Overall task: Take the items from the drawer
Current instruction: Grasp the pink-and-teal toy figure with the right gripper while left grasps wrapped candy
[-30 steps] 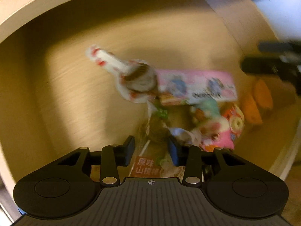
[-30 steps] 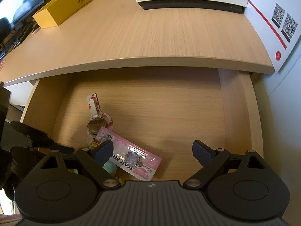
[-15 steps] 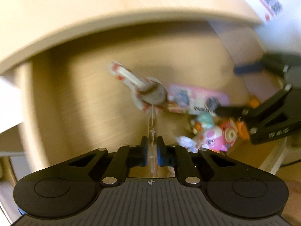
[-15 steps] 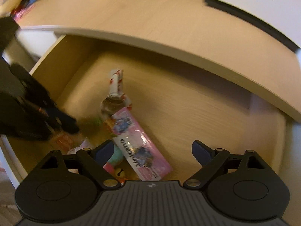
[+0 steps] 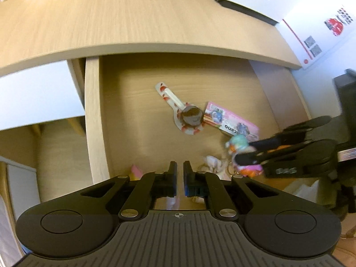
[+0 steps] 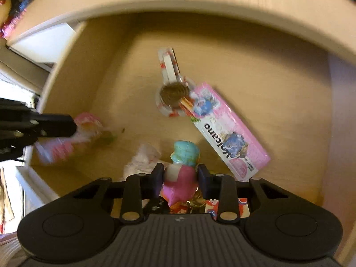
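My left gripper (image 5: 180, 169) has gone from spread wide over the heap a second ago to pressed together with only a sliver between the pads. From the right wrist view it shows at the left with a blurred pink packet (image 6: 86, 124) hanging at its tips, so it is pinching that packet's thin wrapper. It also sits higher than before: the left wrist camera, which was filled by the drawer floor, now takes in the drawer's (image 5: 95, 122) left wall and a broad stretch of the desk top (image 5: 133, 22). My right gripper (image 6: 180, 173) was wide open a second ago and looking across the desk. Now it is down inside the drawer and its jaws have just been closing, with the toy figure (image 6: 185, 153) between them and a pad against each side of its pink body, the teal hat sticking out ahead. The figure is at the near part of the drawer, on top of other small things I cannot make out. The wrapped lollipop (image 6: 172, 91) and the pink Volcano pack (image 6: 229, 133) lie on the drawer floor as before, touching each other, with a crumpled white wrapper (image 6: 142, 158) just left of the figure.
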A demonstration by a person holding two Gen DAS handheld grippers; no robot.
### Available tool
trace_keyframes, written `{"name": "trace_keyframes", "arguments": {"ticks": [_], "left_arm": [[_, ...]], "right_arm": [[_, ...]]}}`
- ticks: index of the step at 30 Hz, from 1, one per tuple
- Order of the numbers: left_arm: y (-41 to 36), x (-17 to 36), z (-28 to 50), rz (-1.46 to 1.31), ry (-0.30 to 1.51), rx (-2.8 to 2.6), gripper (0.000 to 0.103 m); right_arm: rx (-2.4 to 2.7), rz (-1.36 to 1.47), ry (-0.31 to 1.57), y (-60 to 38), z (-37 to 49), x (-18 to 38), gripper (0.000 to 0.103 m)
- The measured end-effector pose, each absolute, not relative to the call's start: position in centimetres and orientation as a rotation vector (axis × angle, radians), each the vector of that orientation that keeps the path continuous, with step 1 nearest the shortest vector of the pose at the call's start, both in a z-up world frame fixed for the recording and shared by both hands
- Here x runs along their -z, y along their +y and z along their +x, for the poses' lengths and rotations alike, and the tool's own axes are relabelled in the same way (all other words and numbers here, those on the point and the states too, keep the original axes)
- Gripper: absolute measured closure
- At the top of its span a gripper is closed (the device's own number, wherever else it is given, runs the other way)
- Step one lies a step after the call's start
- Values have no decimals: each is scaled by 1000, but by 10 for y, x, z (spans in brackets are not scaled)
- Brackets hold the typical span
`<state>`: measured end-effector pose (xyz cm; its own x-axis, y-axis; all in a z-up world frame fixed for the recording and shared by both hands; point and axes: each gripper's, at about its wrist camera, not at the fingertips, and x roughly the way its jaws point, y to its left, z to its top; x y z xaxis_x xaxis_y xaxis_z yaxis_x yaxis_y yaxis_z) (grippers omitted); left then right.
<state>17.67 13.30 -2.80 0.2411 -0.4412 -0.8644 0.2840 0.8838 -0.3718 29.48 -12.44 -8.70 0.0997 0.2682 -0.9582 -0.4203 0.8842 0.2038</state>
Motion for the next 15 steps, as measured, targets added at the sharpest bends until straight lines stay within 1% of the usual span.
{"name": "trace_keyframes", "arguments": {"ticks": [2, 10, 12, 14, 15], "left_arm": [[129, 22, 177, -139, 1215, 515, 96], [95, -34, 190, 5, 1099, 621, 96], [87, -32, 194, 32, 1111, 663, 93], [82, -13, 199, 81, 1155, 658, 91], [79, 3, 201, 109, 1202, 637, 88]], "right_arm": [[-499, -102, 1331, -133, 286, 68, 71], [-403, -14, 1142, -184, 271, 4, 71], [-380, -16, 1118, -190, 272, -1, 71], [-369, -19, 1121, -193, 273, 5, 71], [-370, -16, 1129, -193, 274, 9, 71]]}}
